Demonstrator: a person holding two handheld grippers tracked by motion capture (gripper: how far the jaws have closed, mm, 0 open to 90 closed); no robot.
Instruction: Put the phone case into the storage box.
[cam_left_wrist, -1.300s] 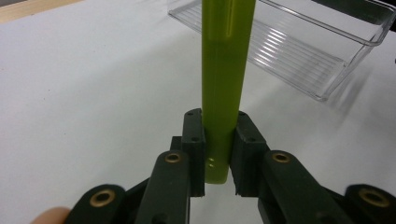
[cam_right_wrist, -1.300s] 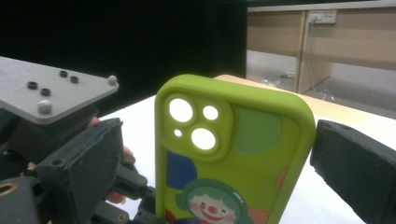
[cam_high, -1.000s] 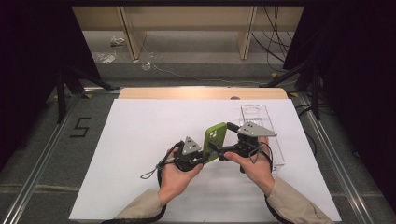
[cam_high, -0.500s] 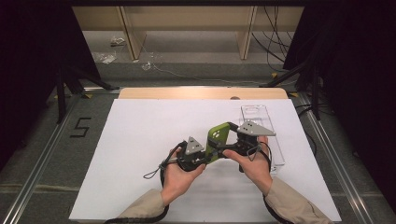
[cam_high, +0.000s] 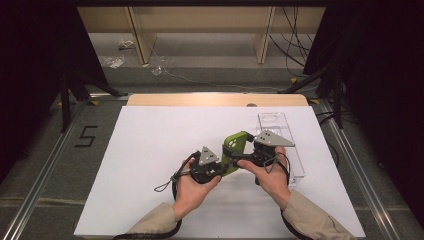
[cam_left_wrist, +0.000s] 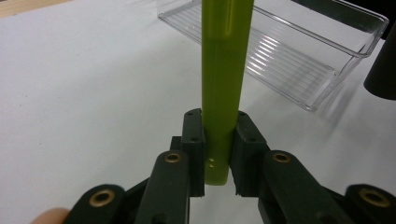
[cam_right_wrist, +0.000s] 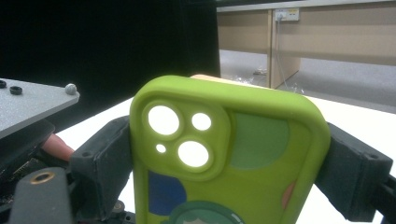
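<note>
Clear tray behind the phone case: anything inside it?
In the left gripper view the clear tray shows only its ribbed floor, with nothing lying on it. The green phone case, clamped upright in the jaws, covers a strip of it.

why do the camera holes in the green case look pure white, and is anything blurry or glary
In the right gripper view the phone case is backlit, so its cutouts blow out white; the background is soft. In the left gripper view the case's edge carries a glare streak, and the clear tray casts a faint shadow. The high view is evenly lit, dark at the sides.
</note>
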